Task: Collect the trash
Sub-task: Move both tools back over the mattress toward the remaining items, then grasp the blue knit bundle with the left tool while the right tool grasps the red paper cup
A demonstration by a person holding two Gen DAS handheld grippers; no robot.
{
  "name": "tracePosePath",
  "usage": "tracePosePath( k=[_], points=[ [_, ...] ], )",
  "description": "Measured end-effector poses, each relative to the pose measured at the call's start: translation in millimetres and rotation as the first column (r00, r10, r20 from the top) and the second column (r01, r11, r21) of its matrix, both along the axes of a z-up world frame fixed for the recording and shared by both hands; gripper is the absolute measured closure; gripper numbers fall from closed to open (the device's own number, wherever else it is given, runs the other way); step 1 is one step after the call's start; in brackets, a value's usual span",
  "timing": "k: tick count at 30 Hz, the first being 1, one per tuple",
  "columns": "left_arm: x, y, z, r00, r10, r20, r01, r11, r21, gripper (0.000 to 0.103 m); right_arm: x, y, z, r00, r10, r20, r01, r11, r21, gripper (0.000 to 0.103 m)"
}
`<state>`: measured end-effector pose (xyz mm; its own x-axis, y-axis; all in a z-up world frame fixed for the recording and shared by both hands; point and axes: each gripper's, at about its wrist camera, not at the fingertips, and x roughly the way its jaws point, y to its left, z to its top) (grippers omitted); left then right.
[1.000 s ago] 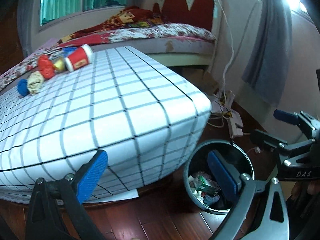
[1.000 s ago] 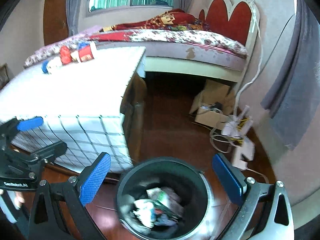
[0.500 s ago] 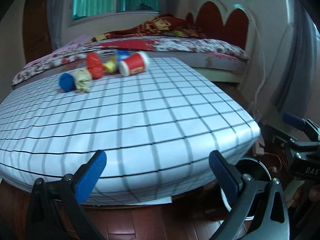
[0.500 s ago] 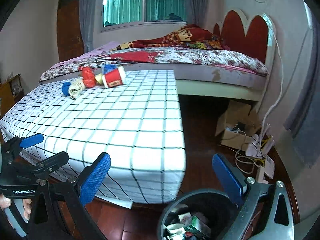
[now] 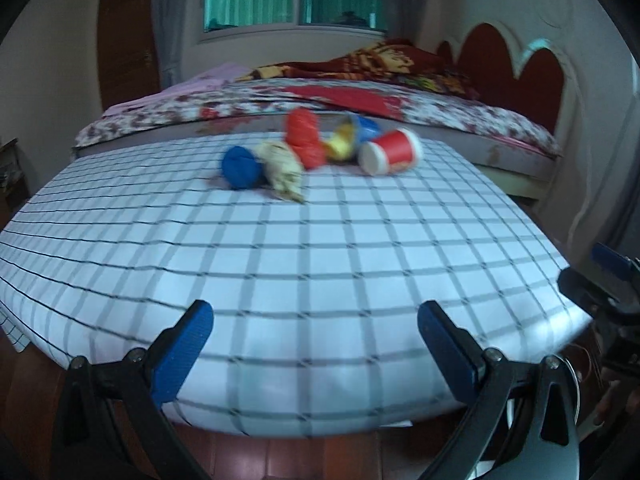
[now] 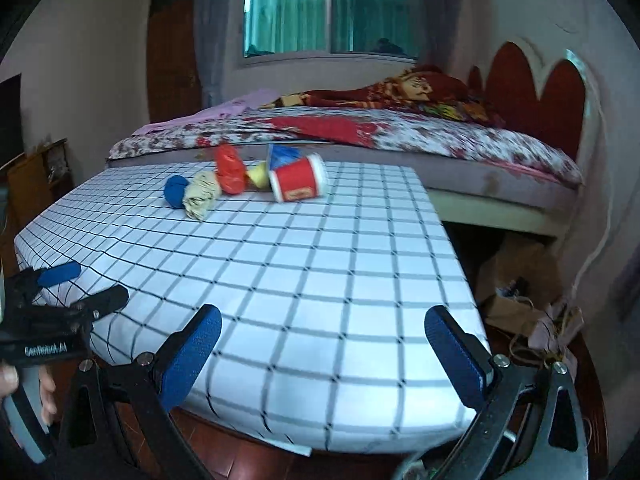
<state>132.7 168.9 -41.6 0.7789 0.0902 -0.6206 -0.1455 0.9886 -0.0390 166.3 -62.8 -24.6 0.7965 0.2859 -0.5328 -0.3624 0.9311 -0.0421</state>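
A pile of trash lies at the far side of the checked white table [image 5: 320, 260]: a tipped red paper cup [image 5: 394, 152], a red crumpled bag [image 5: 306, 138], a beige wad [image 5: 282, 170], a blue ball [image 5: 240, 168] and a yellow scrap [image 5: 340, 144]. The right wrist view shows the same cup [image 6: 298, 180], bag [image 6: 230, 170], wad [image 6: 202, 198] and ball [image 6: 176, 192]. My left gripper [image 5: 314, 344] is open and empty at the table's near edge. My right gripper [image 6: 322, 344] is open and empty at the near right corner. Both are well short of the pile.
A bed [image 6: 400, 136] with a floral cover and a red headboard [image 6: 532, 84] stands behind the table. On the wooden floor to the right lie a cardboard box [image 6: 516, 280] and cables. A sliver of the bin rim [image 6: 416, 470] shows at the bottom edge.
Both grippers have risen from over the trash bin to table height and now face the pile. The bin has dropped almost out of view. Both stay open and empty.
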Motion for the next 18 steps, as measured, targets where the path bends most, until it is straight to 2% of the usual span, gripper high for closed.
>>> tracePosePath(
  k=[5, 10, 11, 14, 18],
  points=[
    [29.1, 37.3, 2.0, 0.997, 0.074, -0.014, -0.074, 0.997, 0.024, 0.001, 37.5, 31.0, 9.0, 1.0, 0.028, 0.007, -0.028, 0.998, -0.051, 0.001],
    [63.2, 60.7, 0.2, 0.995, 0.097, -0.024, -0.096, 0.995, 0.037, 0.002, 81.1, 54.1, 11.9, 0.999, 0.04, -0.019, -0.041, 0.997, -0.061, 0.001],
    [71.3, 65.8, 0.1, 0.994, 0.104, -0.022, -0.103, 0.994, 0.032, 0.003, 89.9, 58.1, 11.2, 0.999, 0.042, -0.028, -0.044, 0.997, -0.067, 0.001],
    [95.0, 79.8, -1.4, 0.994, 0.101, -0.036, -0.102, 0.995, -0.003, 0.017, 123.9, 72.2, 6.2, 0.992, 0.055, -0.11, -0.063, 0.995, -0.073, 0.001],
    [124.5, 97.9, -7.4, 0.992, 0.109, -0.069, -0.11, 0.994, -0.012, 0.018, 161.1, 79.1, 1.7, 0.993, 0.043, -0.106, -0.051, 0.996, -0.073, 0.001]
  ],
)
